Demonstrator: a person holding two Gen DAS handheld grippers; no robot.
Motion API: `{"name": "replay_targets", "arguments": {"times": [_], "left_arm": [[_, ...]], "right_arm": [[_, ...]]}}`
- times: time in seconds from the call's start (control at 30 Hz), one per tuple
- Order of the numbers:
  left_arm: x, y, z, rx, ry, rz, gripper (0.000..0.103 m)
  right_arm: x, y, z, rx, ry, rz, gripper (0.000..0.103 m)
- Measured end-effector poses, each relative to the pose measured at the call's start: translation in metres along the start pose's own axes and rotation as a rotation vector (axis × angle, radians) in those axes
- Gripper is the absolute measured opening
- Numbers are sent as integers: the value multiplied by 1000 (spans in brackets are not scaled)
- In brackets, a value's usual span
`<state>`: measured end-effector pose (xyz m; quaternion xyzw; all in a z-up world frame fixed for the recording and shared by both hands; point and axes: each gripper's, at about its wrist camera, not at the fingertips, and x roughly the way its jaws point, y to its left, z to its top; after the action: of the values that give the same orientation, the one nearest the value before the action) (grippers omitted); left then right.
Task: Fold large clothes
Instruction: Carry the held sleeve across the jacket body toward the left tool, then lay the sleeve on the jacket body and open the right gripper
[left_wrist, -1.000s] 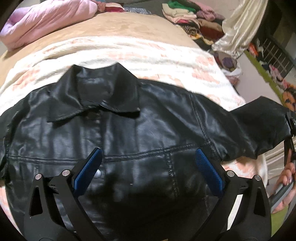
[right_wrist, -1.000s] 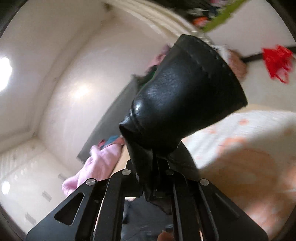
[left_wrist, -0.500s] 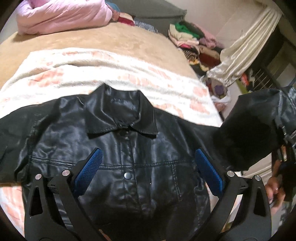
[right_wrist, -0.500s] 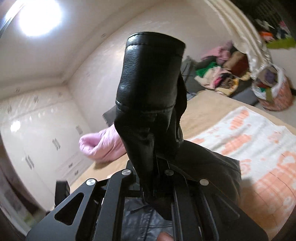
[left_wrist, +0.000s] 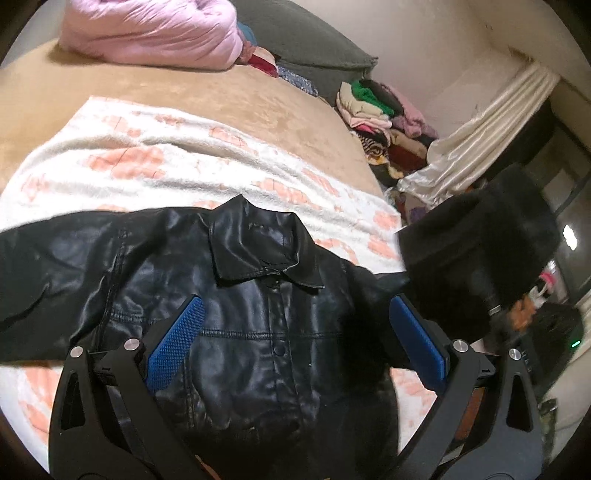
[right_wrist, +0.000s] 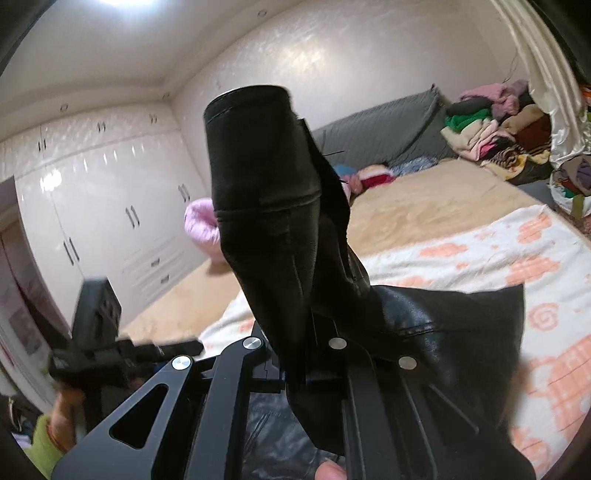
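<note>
Black jacket (left_wrist: 229, 317) front-up on patterned blanket (left_wrist: 155, 166) on bed. Left gripper (left_wrist: 295, 339) spread wide above jacket chest, holding nothing. Right gripper (right_wrist: 306, 373) clamped on sleeve (right_wrist: 269, 206), cuff lifted upright above bed.

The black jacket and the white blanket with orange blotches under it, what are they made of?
The black jacket looks like leather or faux leather; which one cannot be told. It is smooth and glossy, with bright highlights, stitched seams and snap buttons. The blanket looks like soft fleece or plush, matte and fuzzy, with a raised nap.
</note>
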<state>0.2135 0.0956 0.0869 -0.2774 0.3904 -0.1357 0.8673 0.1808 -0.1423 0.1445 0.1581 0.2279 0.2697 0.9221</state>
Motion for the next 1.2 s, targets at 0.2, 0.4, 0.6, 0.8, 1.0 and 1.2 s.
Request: {"name": "replay_targets", "arguments": {"times": [0.2,0.4,0.6,0.8,1.0,1.2], "left_arm": [[-27,39,-13,-100,-43,-121,94],[-46,69,-25,-148,-93,-179,94],[-42,93,-35,-184,-72,-235,94],[-35,108,-49,-236,-33,-263,94],[-26,118,-63,-252,5,-227,94],[-2,137,-73,-318,78,-191,94]], "right_arm": [[44,38,-49,-88,94,-14,5],[82,65,-95,-202,189,-52,6],[124,58,-139,-285,303,-119,7],[148,54,-166,-307,361,-122,16],[145,63,-189,-351,462,-115,74],[108,58,-187,-292,452,-54,91]]}}
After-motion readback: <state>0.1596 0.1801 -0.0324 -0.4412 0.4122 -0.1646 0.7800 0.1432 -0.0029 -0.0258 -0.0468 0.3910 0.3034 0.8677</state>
